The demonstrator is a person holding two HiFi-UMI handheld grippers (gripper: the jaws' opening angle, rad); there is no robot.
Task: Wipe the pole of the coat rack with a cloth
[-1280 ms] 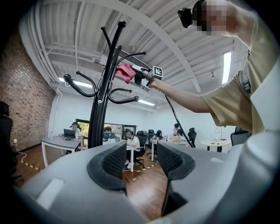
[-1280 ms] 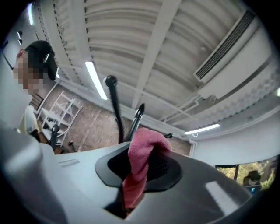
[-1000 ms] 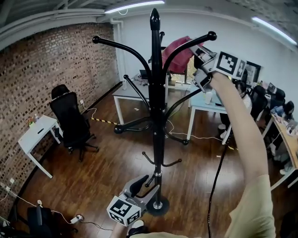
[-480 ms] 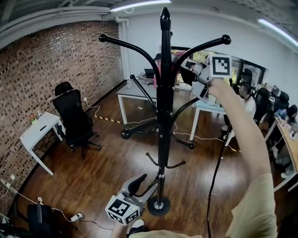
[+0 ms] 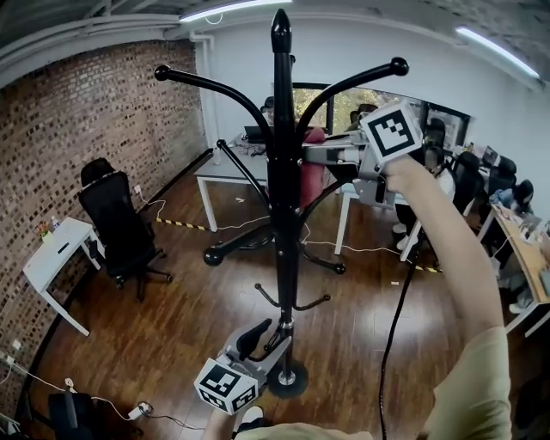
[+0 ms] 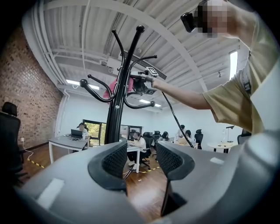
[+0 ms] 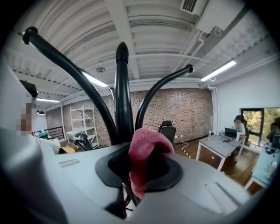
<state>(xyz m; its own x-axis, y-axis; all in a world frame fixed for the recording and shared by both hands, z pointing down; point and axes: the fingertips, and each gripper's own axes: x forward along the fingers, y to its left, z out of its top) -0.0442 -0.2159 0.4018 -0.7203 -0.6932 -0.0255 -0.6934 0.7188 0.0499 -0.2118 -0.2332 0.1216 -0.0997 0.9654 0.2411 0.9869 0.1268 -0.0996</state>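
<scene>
My right hand-held gripper [image 7: 142,164] clamps the cloth [image 7: 146,151] beside the pole [image 5: 284,215], left hand-held gripper [image 6: 136,159] gapes empty; a hard push could tip the unbraced rack [image 5: 206,83].

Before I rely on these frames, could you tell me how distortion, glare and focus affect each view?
Head view: fisheye bows the brick wall and ceiling lights, yet the pole is sharp. Left gripper view: black vignette at the corners, and the ceiling beams curve. Right gripper view: the cloth looms large and slightly soft; the strip light glares.
</scene>
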